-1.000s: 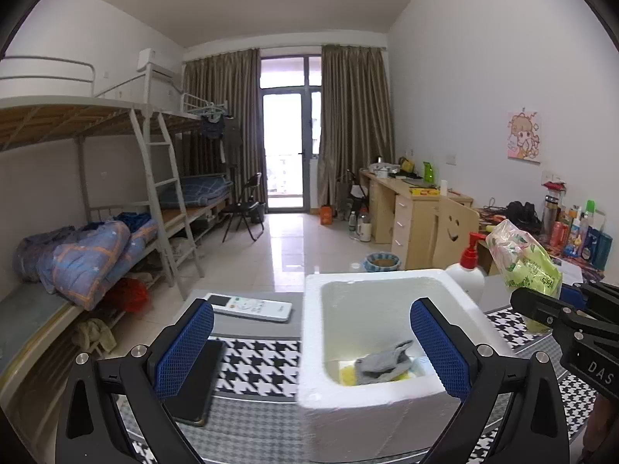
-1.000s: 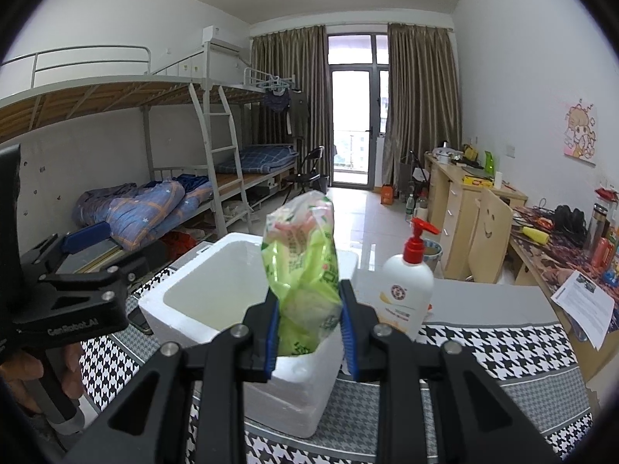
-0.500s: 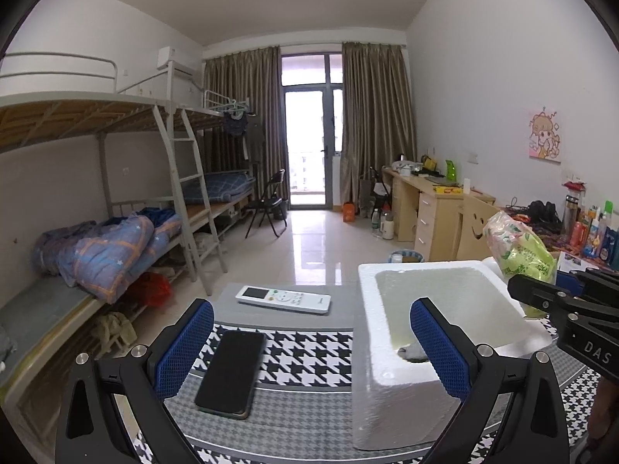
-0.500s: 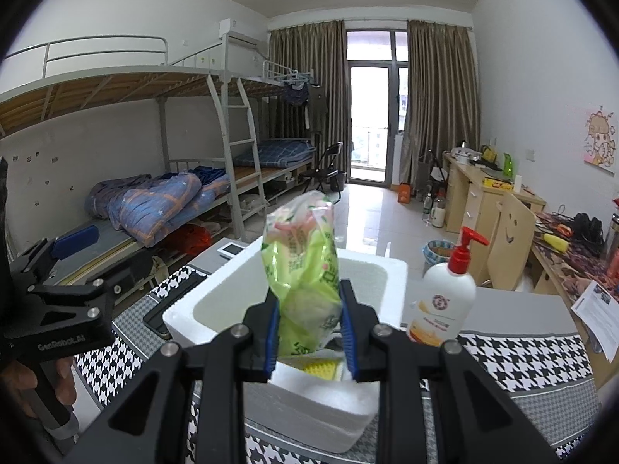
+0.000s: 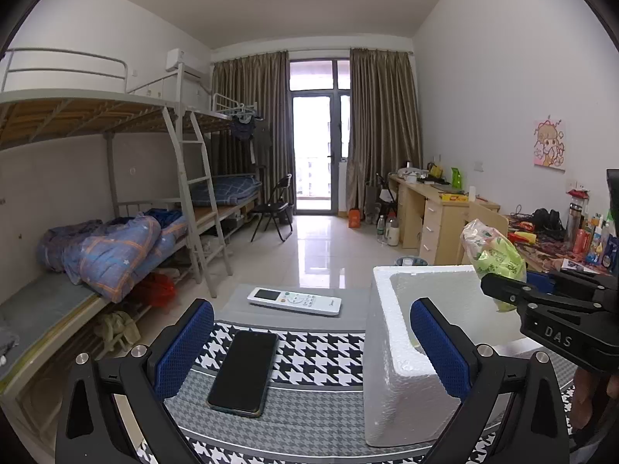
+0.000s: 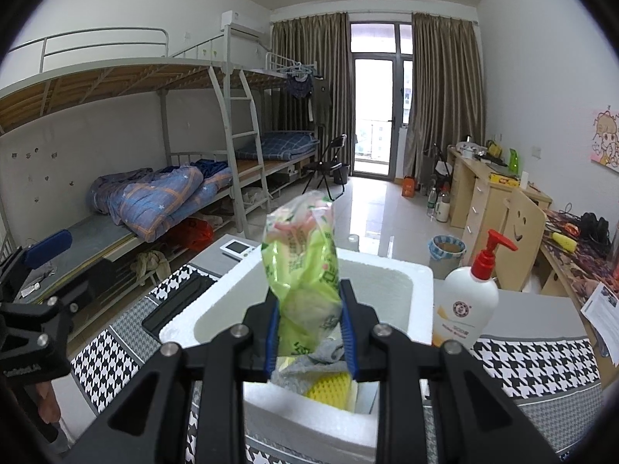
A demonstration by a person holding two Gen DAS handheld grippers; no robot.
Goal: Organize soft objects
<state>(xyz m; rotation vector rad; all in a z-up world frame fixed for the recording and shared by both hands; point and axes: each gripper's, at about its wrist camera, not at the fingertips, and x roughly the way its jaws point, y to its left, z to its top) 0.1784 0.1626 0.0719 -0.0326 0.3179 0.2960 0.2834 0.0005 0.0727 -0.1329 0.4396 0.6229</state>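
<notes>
Right gripper (image 6: 309, 332) clamped on green plastic packet (image 6: 300, 266), blue pads pinching lower half, packet upright above open white foam box (image 6: 419, 286). Grey cloth (image 6: 309, 361) and yellow sponge (image 6: 330, 390) lie inside box below packet. Left gripper (image 5: 309, 342) empty, jaws spread wide, over houndstooth table (image 5: 321, 352); black phone (image 5: 243, 373) between its fingers, box at right finger. Pump bottle (image 6: 466, 305) just beside box.

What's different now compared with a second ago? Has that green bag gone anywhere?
The right gripper has carried the green bag over the white foam box, above the grey cloth and yellow sponge inside. The left gripper has swung aside toward the phone. The bag stays clamped; the left jaws stay open and empty.
</notes>
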